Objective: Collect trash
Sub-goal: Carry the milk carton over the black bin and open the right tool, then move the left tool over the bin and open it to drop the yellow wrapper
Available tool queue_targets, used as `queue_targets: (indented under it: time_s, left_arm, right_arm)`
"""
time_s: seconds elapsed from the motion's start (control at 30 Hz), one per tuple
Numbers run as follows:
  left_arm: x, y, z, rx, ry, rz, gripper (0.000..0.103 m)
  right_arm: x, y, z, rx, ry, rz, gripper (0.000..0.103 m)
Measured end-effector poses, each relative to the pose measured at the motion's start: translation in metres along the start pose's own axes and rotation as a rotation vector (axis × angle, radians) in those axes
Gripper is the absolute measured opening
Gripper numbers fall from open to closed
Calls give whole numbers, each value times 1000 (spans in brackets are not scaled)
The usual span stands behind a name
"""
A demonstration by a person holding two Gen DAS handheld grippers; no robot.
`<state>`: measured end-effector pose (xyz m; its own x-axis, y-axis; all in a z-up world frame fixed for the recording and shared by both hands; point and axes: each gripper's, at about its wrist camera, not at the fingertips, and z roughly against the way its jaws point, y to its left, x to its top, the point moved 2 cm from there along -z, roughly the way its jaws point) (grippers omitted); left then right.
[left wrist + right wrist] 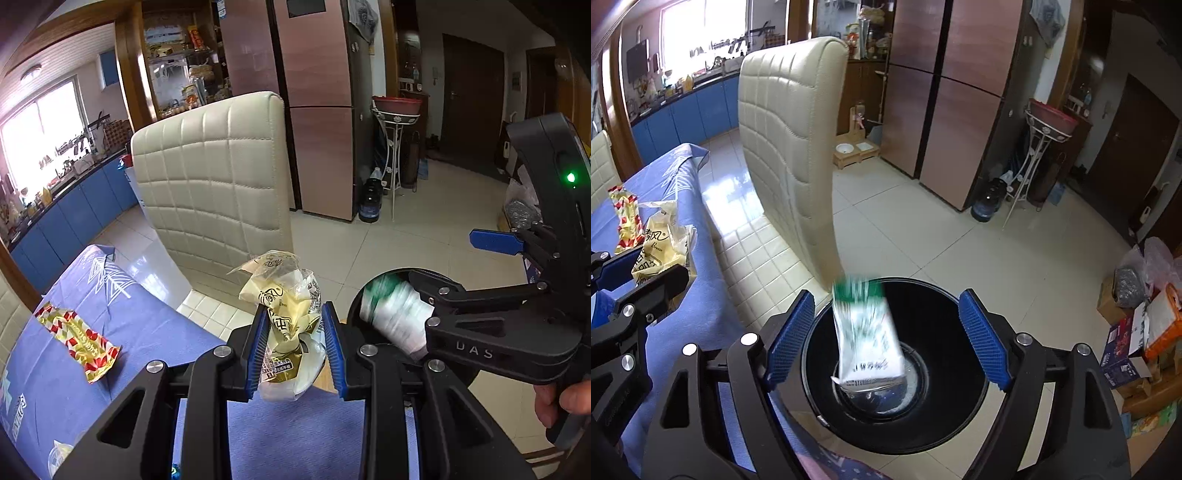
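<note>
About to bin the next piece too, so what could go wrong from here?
1. The white and green packet is blurred between the open right gripper pads above the black bin; it may catch the rim.
2. The left gripper pinches the crumpled yellow wrapper low; it could slip.
3. The red and gold wrapper could be forgotten on the blue tablecloth.

The bin [897, 373] stands on the floor just right of the table [683, 332]; a packet [866, 336] is inside it, and the chair [790, 147] stands behind it.

Blurred white-green packet [866, 332] over black bin [945, 417]; crumpled yellow wrapper [291, 325] upright.
</note>
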<state>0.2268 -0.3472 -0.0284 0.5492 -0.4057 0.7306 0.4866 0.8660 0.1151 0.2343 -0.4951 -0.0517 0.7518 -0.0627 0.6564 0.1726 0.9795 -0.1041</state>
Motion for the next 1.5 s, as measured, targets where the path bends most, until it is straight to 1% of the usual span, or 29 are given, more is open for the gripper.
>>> queue_targets:
  time_s: [0.17,0.33,0.47,0.57,0.6,0.63,0.67,0.73,0.77,0.83,0.93,1.03,1.2,1.37,1.5]
  left_arm:
    - [5,-12,-5,-33,0,-15,29]
    - [13,-33,-14,-78,2,-41,29]
    - [22,-50,-24,-95,-3,-68,31]
    - [31,-64,-32,-122,-10,-78,31]
    - [33,-67,-33,-128,-17,-82,34]
    - [36,-72,-34,-137,-22,-87,39]
    - [39,-76,-35,-140,-28,-91,41]
    - [43,-84,-35,-137,-49,-100,53]
    - [44,-87,-36,-136,-57,-101,55]
    - [47,-91,-36,-139,-67,-98,68]
    - [46,-94,-34,-130,-74,-106,70]
    - [44,-91,-33,-117,-67,-104,70]
    - [38,-71,-24,-79,-56,-70,70]
    - [26,-39,-7,-20,-53,-22,70]
    - [13,-7,11,36,-52,34,70]
  right_arm:
    - [-5,-10,-5,-44,8,-9,80]
    - [-9,-26,-8,-103,18,-27,80]
    - [-12,-44,-10,-122,26,-67,80]
    - [-13,-57,-10,-141,25,-86,80]
    - [-14,-62,-10,-149,24,-90,80]
    - [-14,-65,-10,-155,24,-94,80]
    - [-15,-70,-11,-160,25,-102,81]
    - [-18,-80,-12,-169,31,-122,81]
    - [-19,-84,-12,-176,35,-132,81]
    - [-21,-92,-12,-180,41,-151,81]
    - [-24,-99,-11,-191,41,-167,81]
    - [-26,-100,-8,-185,42,-178,81]
    - [-25,-88,-2,-154,29,-161,81]
    - [-19,-58,10,-103,3,-109,81]
    - [-13,-28,19,-55,-16,-55,82]
